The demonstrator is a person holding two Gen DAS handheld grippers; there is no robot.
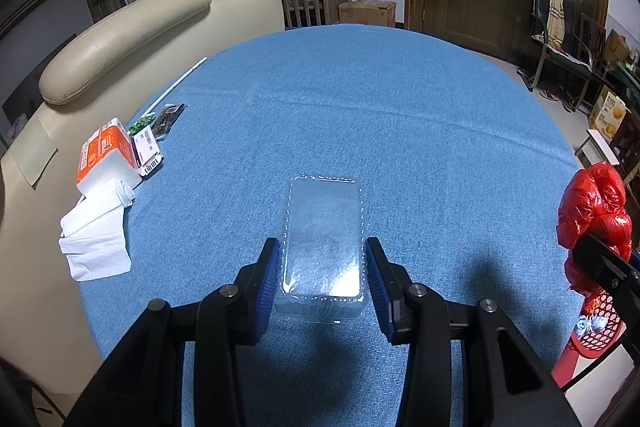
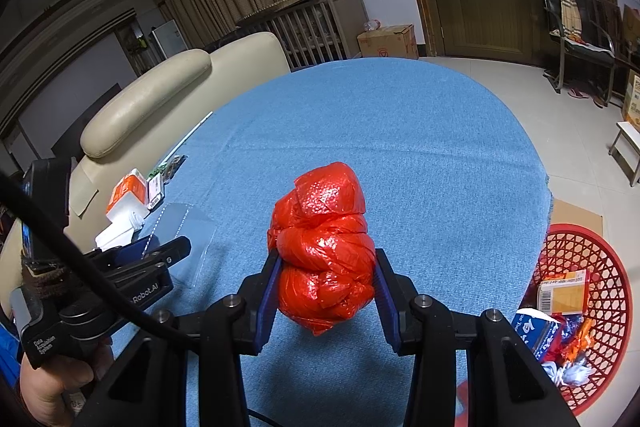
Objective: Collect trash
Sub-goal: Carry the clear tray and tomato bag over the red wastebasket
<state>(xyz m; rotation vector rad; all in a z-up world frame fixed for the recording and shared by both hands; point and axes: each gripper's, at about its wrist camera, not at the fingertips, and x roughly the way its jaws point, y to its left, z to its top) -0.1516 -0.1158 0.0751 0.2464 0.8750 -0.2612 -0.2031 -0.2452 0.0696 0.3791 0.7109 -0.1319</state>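
Note:
A clear plastic box [image 1: 324, 227] sits between the blue pads of my left gripper [image 1: 323, 247], which is shut on its two long sides over the blue table cloth [image 1: 400, 115]. The right wrist view shows that same left gripper [image 2: 160, 251] at the lower left, with the clear plastic box [image 2: 176, 223] in it. My right gripper [image 2: 326, 259] is shut on a crumpled red plastic bag [image 2: 324, 227], which bulges above the pads. The red plastic bag [image 1: 592, 203] also shows at the right edge of the left wrist view.
A red mesh basket [image 2: 592, 251] with several pieces of trash stands on the floor beside the table's right edge. At the table's left edge lie an orange tissue pack [image 1: 106, 155], loose white tissue [image 1: 96, 231], small wrappers [image 1: 150, 147] and a white stick [image 1: 180, 81]. A cream sofa [image 1: 120, 35] borders that side.

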